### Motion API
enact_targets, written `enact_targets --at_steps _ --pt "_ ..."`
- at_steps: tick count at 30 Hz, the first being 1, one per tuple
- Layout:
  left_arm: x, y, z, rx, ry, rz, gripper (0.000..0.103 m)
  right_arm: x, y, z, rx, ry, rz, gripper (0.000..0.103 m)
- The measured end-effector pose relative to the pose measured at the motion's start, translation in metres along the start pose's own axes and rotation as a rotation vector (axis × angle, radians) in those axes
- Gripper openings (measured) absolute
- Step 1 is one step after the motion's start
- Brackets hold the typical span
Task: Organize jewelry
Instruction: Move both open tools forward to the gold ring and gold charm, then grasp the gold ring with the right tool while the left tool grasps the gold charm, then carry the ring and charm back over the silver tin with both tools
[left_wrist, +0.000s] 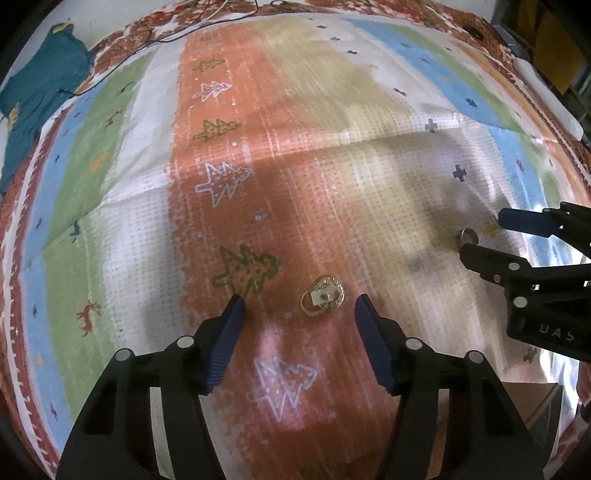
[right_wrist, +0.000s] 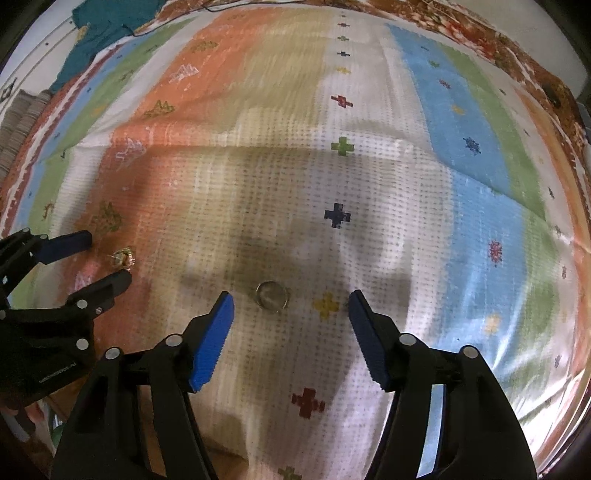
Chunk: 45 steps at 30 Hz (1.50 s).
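A striped cloth (left_wrist: 295, 155) in orange, tan, white, blue and green, printed with small trees and crosses, covers the whole work surface, and a broad shadow falls across its near half. At the far left edge lies a teal garment (left_wrist: 40, 96), with thin cables (left_wrist: 177, 33) trailing over the cloth's patterned border beside it. The left gripper (left_wrist: 300, 308) hangs low over the orange stripe with its blue-padded fingers spread wide and nothing between the pads. The right gripper (right_wrist: 290, 306) is likewise spread wide and empty over the white stripe, and in the left wrist view it reaches in from the right edge (left_wrist: 480, 230). A gold brooch (left_wrist: 322, 296) of looped rings with a small pale tag at its centre rests flat on the orange stripe, just ahead of the left gripper and between the lines of its two fingers, touching neither. A plain ring (right_wrist: 272, 296) lies on the white stripe just ahead of the right gripper, nearer its left finger, beside a yellow cross (right_wrist: 325, 304) printed on the cloth.
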<state>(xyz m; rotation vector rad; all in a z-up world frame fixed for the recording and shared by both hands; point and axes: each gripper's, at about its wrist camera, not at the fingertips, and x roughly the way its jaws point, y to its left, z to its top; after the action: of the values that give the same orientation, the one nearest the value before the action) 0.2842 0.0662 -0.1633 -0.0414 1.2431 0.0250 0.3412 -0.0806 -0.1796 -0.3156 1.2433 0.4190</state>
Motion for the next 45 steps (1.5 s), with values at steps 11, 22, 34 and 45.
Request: enact_targets --at_steps 11,22,34,45 --pt "0.009 -0.005 0.007 0.038 0.004 -0.001 0.018 0.012 0.0 0.006 -0.012 0.008 -0.038 0.043" --pt "0.003 -0.006 0.004 0.033 -0.008 0.02 0.014 0.007 -0.007 0.003 -0.015 -0.023 -0.041 0.02" --pt "-0.039 -0.007 -0.01 -0.005 -0.066 0.009 0.015 -0.036 0.001 -0.014 -0.016 -0.09 -0.013 0.02" --pt "-0.091 -0.014 -0.025 -0.035 -0.142 -0.014 0.015 -0.08 0.01 -0.035 -0.022 -0.174 0.007 0.02"
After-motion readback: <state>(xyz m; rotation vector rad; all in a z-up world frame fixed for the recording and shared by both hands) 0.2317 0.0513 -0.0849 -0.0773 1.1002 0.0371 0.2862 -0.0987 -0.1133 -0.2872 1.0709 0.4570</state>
